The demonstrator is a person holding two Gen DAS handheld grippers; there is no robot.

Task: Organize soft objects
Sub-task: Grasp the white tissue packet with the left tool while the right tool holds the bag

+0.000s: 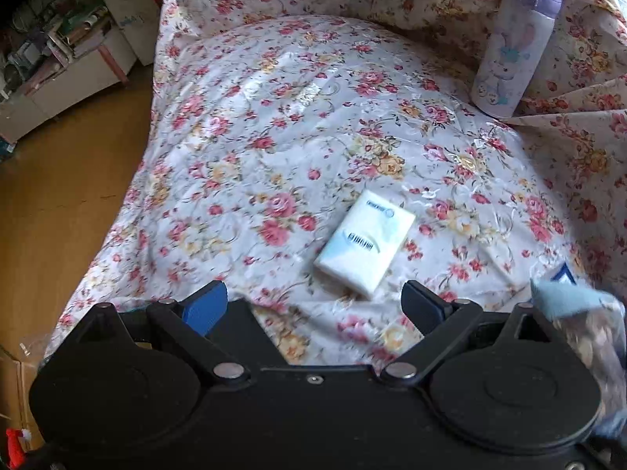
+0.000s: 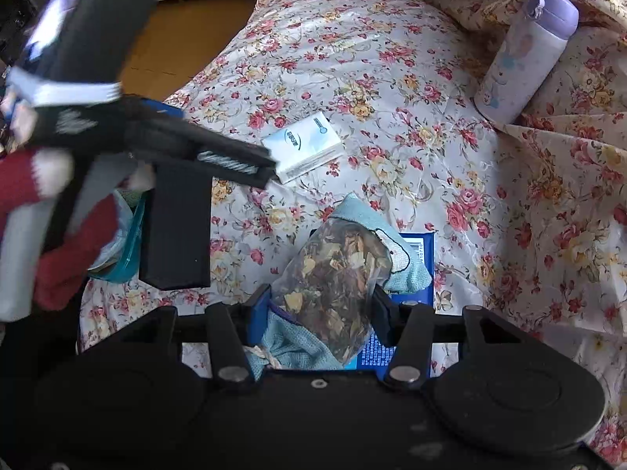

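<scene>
My left gripper (image 1: 315, 303) hangs open over the flowered bedspread (image 1: 274, 137), with nothing between its jaws. A white tissue pack (image 1: 364, 243) lies flat just beyond its fingertips. In the right wrist view my right gripper (image 2: 321, 311) is shut on a clear bag of dried leaves and petals (image 2: 337, 282). That bag rests on a light blue cloth (image 2: 407, 274), which lies over a blue packet (image 2: 417, 246). One of the left gripper's fingers (image 2: 235, 160) reaches toward the tissue pack (image 2: 305, 149), held by a hand in a red sleeve (image 2: 66, 270).
A lilac bottle (image 1: 513, 47) leans against the rumpled fabric at the back right. A teal container (image 2: 127, 243) sits by the bed's left edge. Wooden floor (image 1: 58, 215) and cluttered shelves (image 1: 58, 43) lie to the left, with a cardboard box (image 1: 15, 387) below.
</scene>
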